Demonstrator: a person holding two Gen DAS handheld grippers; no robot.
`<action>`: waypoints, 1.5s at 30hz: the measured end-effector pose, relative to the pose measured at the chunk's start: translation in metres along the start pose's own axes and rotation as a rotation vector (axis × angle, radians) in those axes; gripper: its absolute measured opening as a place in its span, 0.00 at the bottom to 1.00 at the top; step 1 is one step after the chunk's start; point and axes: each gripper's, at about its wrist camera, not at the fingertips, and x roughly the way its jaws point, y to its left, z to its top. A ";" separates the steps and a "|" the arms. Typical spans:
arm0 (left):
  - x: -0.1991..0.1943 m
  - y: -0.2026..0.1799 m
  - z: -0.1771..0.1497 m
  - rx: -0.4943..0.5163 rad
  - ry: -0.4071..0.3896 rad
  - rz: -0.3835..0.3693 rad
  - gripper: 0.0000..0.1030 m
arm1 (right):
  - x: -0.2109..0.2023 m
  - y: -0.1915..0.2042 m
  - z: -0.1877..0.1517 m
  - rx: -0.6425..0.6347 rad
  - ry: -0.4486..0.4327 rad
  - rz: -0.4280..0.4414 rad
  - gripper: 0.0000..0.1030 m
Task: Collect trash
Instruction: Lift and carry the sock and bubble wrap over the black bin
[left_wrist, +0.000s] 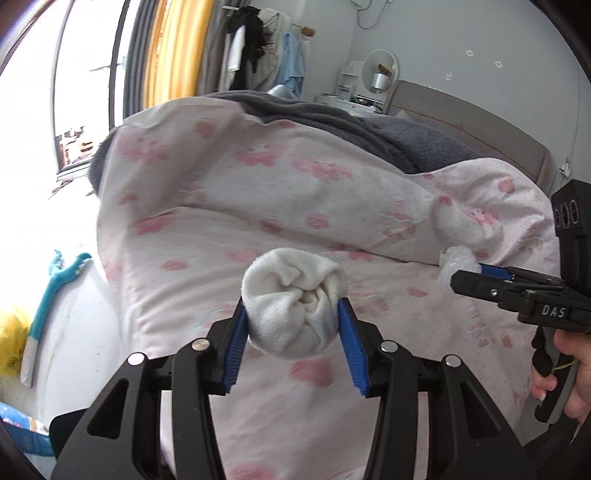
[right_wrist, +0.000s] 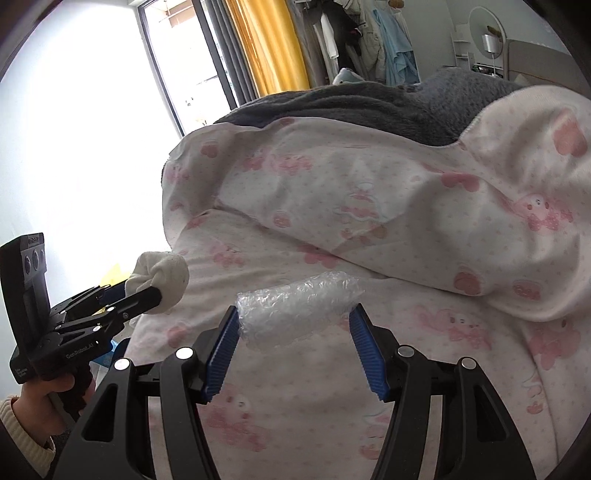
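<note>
Both grippers angle down over a bed's pink-printed quilt (left_wrist: 258, 192). The left gripper (left_wrist: 293, 314) clamps a balled white sock (left_wrist: 293, 306) between its blue fingers (left_wrist: 236, 343); the right gripper (right_wrist: 295, 321) pinches a bubble-wrap roll (right_wrist: 295, 306). Only the left view shows a yellow bag (left_wrist: 11, 343) at 9 o'clock.

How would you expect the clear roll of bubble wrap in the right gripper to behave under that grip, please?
The clear roll of bubble wrap probably squashes easily, since it is air-filled film. It looks very light. Held between the right gripper's ribbed blue pads, it may still slip, being smooth plastic.
</note>
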 end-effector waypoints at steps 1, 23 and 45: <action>-0.003 0.005 -0.001 -0.003 0.000 0.008 0.49 | 0.001 0.006 0.000 -0.006 0.001 0.001 0.60; -0.047 0.114 -0.041 -0.065 0.099 0.202 0.49 | 0.042 0.144 0.004 -0.162 0.023 0.114 0.60; -0.051 0.192 -0.093 -0.176 0.325 0.266 0.49 | 0.086 0.250 0.002 -0.303 0.083 0.257 0.60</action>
